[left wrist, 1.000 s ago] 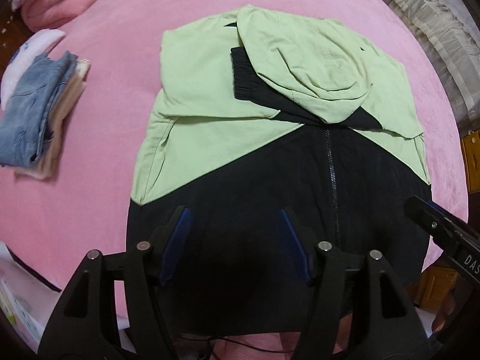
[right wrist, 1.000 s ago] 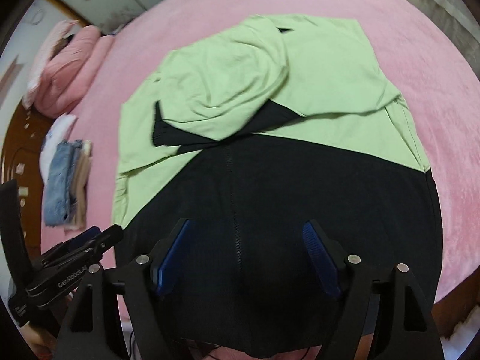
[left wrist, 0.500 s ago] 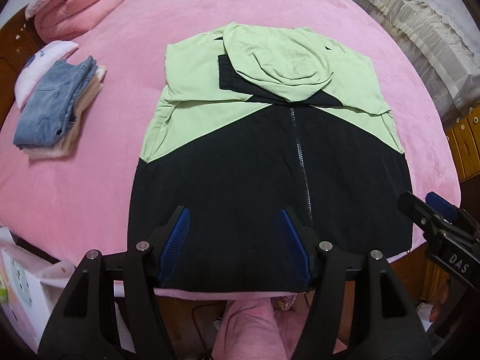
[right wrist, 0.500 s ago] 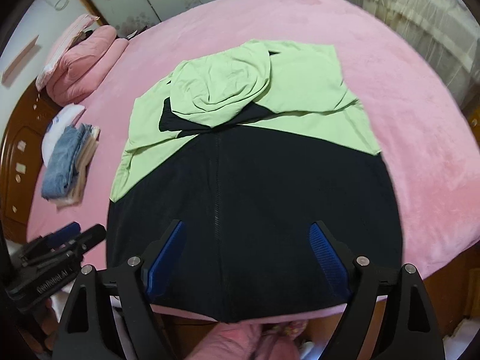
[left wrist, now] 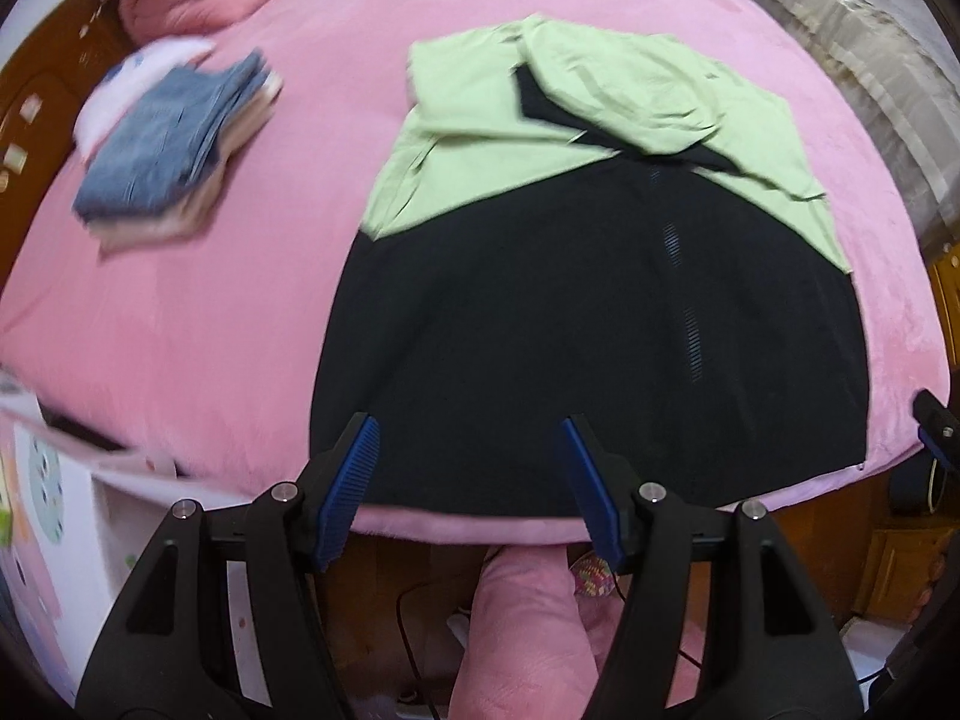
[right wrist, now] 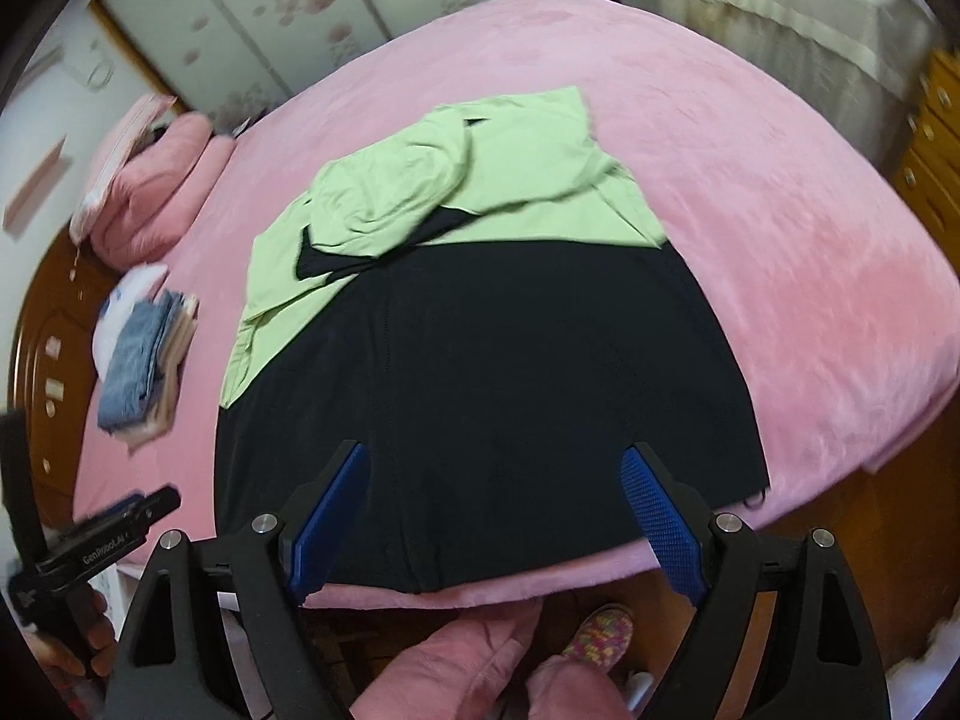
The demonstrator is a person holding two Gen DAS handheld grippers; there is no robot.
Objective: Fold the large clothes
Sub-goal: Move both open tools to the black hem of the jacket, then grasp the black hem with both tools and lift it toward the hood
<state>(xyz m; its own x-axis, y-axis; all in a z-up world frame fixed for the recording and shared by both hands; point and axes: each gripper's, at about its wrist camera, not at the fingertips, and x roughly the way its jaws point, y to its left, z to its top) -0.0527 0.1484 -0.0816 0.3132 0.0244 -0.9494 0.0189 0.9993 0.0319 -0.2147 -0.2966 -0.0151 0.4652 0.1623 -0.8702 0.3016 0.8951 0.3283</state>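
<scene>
Two blue pads (left wrist: pixel 351 483) of the left gripper (left wrist: pixel 468 480) stand wide apart at the bottom, holding nothing. The jacket (left wrist: pixel 576 312), black and green, lies flat on the pink bed (left wrist: pixel 198 312) in the middle. Folded jeans (left wrist: pixel 174 144) sit blurry at upper left.

In the right view, the right gripper (right wrist: pixel 495 516) is wide too, empty. The jacket (right wrist: pixel 480 372) fills the middle, maybe with its hood (right wrist: pixel 390 198) flopped on top.
</scene>
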